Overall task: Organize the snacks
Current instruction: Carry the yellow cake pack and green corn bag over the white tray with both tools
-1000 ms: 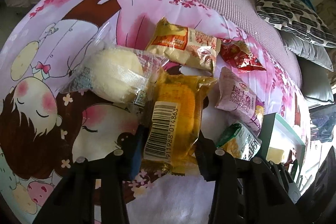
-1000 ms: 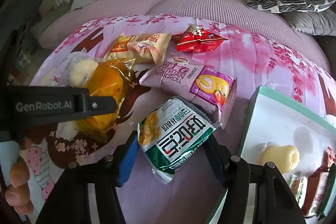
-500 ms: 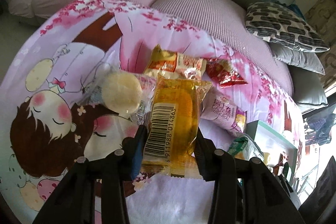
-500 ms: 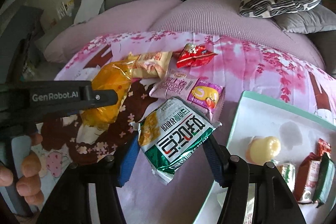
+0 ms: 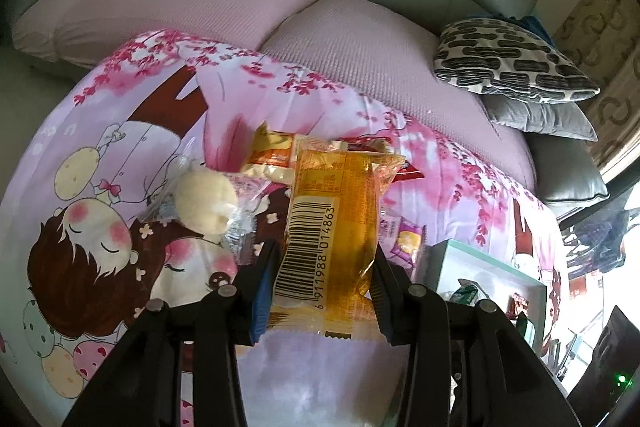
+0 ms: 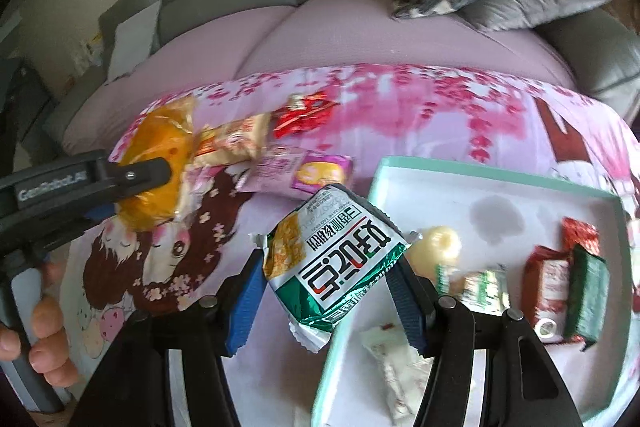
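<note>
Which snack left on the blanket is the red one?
The small crinkly red packet, farthest back, beside the beige packet. The purple packet lies nearer.

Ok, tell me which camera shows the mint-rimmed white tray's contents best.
Right wrist view: the mint-rimmed white tray lies open, showing a yellow jelly cup and red packets. Left wrist view shows only its corner, contents mostly hidden.

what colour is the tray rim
Mint green tray rim, clearest in the right wrist view.
</note>
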`<state>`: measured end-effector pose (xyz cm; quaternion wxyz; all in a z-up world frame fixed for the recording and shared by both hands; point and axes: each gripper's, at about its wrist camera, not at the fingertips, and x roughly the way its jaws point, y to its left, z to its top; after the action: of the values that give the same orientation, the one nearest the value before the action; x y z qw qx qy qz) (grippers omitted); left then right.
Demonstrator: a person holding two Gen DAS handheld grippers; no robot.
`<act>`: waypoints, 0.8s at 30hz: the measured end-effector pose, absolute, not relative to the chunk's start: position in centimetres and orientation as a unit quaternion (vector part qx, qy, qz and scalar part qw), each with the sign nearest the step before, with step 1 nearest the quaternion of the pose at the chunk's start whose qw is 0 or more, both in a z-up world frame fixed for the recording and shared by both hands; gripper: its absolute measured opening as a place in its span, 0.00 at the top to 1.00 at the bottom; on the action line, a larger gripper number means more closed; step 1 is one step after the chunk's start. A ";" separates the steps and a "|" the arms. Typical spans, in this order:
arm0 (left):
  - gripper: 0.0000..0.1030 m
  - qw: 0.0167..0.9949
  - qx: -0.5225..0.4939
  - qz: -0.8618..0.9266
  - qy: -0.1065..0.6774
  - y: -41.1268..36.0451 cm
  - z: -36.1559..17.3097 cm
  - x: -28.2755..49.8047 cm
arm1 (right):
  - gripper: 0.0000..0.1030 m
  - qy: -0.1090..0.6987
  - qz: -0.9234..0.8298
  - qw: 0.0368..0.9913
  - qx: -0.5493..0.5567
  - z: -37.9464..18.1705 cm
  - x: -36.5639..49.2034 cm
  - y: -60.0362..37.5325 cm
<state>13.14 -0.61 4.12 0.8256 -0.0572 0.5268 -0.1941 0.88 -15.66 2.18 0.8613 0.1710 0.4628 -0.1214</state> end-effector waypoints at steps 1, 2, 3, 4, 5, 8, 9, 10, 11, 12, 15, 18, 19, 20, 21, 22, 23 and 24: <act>0.57 0.826 -0.053 -0.198 0.525 -1.1 4.3 12.9 | 0.38 0.464 -0.127 0.860 0.173 2.2 0.6 -16.1; 0.57 0.828 -0.048 -0.203 0.521 -1.5 4.3 12.7 | 0.38 0.463 -0.132 0.858 0.175 2.3 0.4 -16.5; 0.57 0.827 -0.044 -0.208 0.521 -2.0 4.4 12.4 | 0.38 0.462 -0.139 0.857 0.179 2.5 0.1 -17.1; 0.57 0.825 -0.039 -0.216 0.521 -2.6 4.5 12.1 | 0.38 0.460 -0.144 0.857 0.183 2.7 -0.2 -17.6; 0.57 0.824 -0.035 -0.222 0.520 -3.1 4.5 11.8 | 0.38 0.458 -0.150 0.856 0.188 2.9 -0.4 -18.2; 0.57 0.822 -0.017 -0.240 0.516 -4.9 4.7 10.8 | 0.38 0.449 -0.174 0.854 0.197 3.4 -1.4 -20.0; 0.57 0.821 -0.008 -0.249 0.515 -5.7 4.8 10.3 | 0.38 0.447 -0.184 0.852 0.201 3.5 -1.8 -20.7; 0.57 0.819 -0.003 -0.254 0.514 -6.2 4.8 10.0 | 0.38 0.445 -0.194 0.849 0.206 3.5 -2.1 -21.4; 0.57 0.819 0.004 -0.261 0.511 -6.7 4.8 9.7 | 0.38 0.444 -0.201 0.847 0.212 3.6 -2.4 -22.1; 0.57 0.817 0.012 -0.269 0.510 -7.4 4.8 9.2 | 0.38 0.442 -0.210 0.843 0.223 3.6 -2.8 -23.0; 0.57 0.812 0.029 -0.285 0.509 -8.8 4.7 8.2 | 0.38 0.436 -0.234 0.834 0.244 3.6 -4.0 -25.1; 0.57 0.806 0.049 -0.300 0.508 -10.3 4.4 7.1 | 0.38 0.430 -0.259 0.825 0.258 3.7 -5.1 -26.9; 0.57 0.804 0.053 -0.303 0.509 -10.6 4.3 6.9 | 0.38 0.428 -0.266 0.823 0.263 3.7 -5.5 -27.5; 0.57 0.804 0.062 -0.308 0.505 -11.0 4.2 6.6 | 0.38 0.427 -0.272 0.820 0.269 3.7 -5.8 -28.0; 0.57 0.802 0.068 -0.311 0.505 -11.4 4.0 6.2 | 0.38 0.425 -0.278 0.817 0.274 3.6 -6.2 -28.6; 0.57 0.801 0.075 -0.313 0.505 -11.8 3.8 5.9 | 0.38 0.423 -0.284 0.814 0.279 3.6 -6.5 -29.0; 0.57 0.800 0.080 -0.314 0.505 -12.1 3.7 5.7 | 0.38 0.422 -0.290 0.811 0.283 3.5 -6.8 -29.5; 0.57 0.799 0.086 -0.314 0.506 -12.4 3.4 5.5 | 0.38 0.421 -0.296 0.808 0.286 3.4 -7.0 -29.9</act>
<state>5.49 -12.41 3.43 0.7987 0.0864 0.5060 -0.3141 -7.00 -29.89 3.44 0.8081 0.2858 0.4213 -0.2962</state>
